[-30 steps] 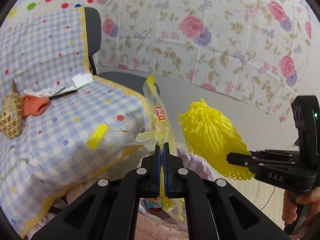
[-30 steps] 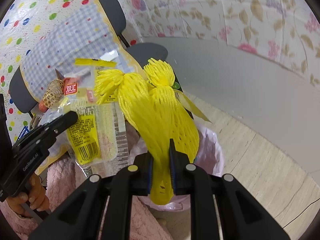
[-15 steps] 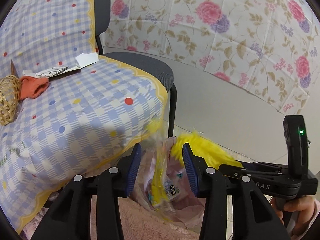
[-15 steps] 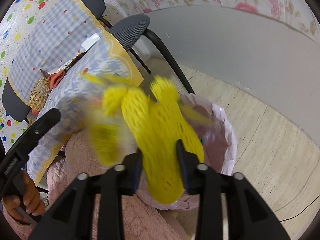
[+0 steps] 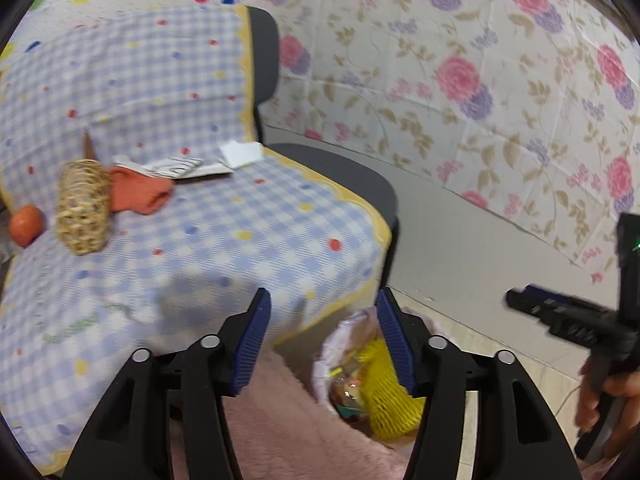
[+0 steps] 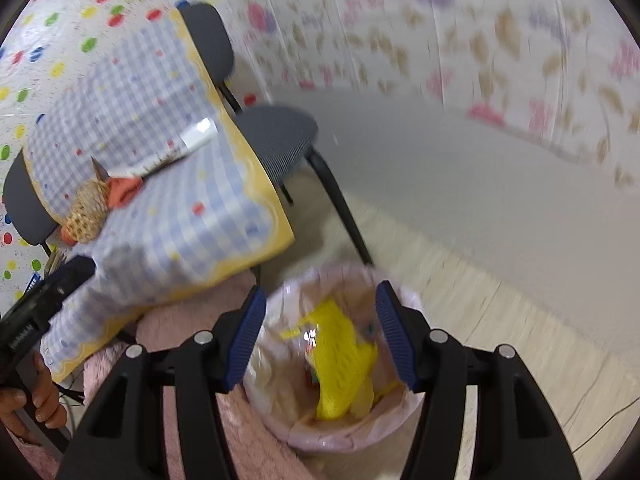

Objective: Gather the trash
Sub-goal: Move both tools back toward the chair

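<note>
A pink-lined trash bin (image 6: pixel 404 420) stands on the floor beside the chair. The yellow foam net (image 6: pixel 340 364) and a clear snack wrapper (image 6: pixel 308 338) lie inside it. The bin (image 5: pixel 326 364) and net (image 5: pixel 388 412) also show in the left wrist view. My right gripper (image 6: pixel 320 336) is open and empty just above the bin. My left gripper (image 5: pixel 322 346) is open and empty, over the chair's front edge. The right gripper (image 5: pixel 560 312) shows at the right of the left wrist view.
A chair with a blue checked cloth (image 5: pixel 208 240) holds a wicker holder (image 5: pixel 82 208), an orange cloth (image 5: pixel 138 194), an orange fruit (image 5: pixel 26 226), papers (image 5: pixel 176 166) and a white paper scrap (image 5: pixel 242 152). A floral wall covering (image 5: pixel 480 80) is behind. A pink fuzzy fabric (image 5: pixel 280 432) is below.
Both grippers opened and let go: the yellow net and the wrapper dropped into the bin. Both grippers then lifted away from it.
</note>
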The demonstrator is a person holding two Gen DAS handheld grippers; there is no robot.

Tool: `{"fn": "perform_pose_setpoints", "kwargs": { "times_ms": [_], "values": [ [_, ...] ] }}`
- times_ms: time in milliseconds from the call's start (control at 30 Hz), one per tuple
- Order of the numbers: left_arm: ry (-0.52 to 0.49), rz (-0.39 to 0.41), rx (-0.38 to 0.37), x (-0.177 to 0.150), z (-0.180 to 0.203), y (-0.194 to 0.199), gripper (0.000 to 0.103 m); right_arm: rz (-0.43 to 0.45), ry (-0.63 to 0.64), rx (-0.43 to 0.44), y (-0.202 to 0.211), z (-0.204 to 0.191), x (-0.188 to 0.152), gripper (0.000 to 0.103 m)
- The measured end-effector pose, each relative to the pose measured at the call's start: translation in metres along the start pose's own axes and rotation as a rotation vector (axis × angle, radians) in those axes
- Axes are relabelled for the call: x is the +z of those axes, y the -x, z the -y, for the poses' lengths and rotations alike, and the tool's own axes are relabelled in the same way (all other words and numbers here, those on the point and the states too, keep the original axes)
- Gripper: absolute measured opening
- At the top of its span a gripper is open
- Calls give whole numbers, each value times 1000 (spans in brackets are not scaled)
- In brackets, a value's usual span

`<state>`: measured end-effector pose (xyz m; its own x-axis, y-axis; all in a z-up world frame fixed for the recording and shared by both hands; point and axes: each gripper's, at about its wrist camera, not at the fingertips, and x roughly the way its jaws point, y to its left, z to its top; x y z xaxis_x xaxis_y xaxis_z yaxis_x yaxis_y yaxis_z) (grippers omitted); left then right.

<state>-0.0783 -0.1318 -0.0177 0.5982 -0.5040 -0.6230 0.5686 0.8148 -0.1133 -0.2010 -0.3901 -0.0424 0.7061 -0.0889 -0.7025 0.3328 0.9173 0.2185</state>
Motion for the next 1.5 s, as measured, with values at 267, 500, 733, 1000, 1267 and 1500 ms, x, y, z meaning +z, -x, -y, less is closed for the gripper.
{"fn": "perform_pose_setpoints", "kwargs": {
  "times_ms": [267, 500, 733, 1000, 1267, 1500],
  "values": [
    [48, 27, 103, -2, -38, 22, 65, 30, 100, 31, -3, -45, 14, 57],
    [80, 43, 215, 1, -77, 36, 70, 26, 206, 88, -22, -90, 25, 57],
    [125, 78, 342, 20, -121, 48, 77, 9, 298, 136, -50, -127, 47, 57],
    [161, 100, 453, 51, -164, 51, 84, 20, 357, 171, -84, -165, 84, 63],
    [168, 90, 502, 82, -201, 31, 86, -7, 366, 212, -145, -204, 131, 62],
    [222, 56, 500, 94, -234, 1, 86, -54, 412, 246, -204, -252, 157, 60]
  ]
}}
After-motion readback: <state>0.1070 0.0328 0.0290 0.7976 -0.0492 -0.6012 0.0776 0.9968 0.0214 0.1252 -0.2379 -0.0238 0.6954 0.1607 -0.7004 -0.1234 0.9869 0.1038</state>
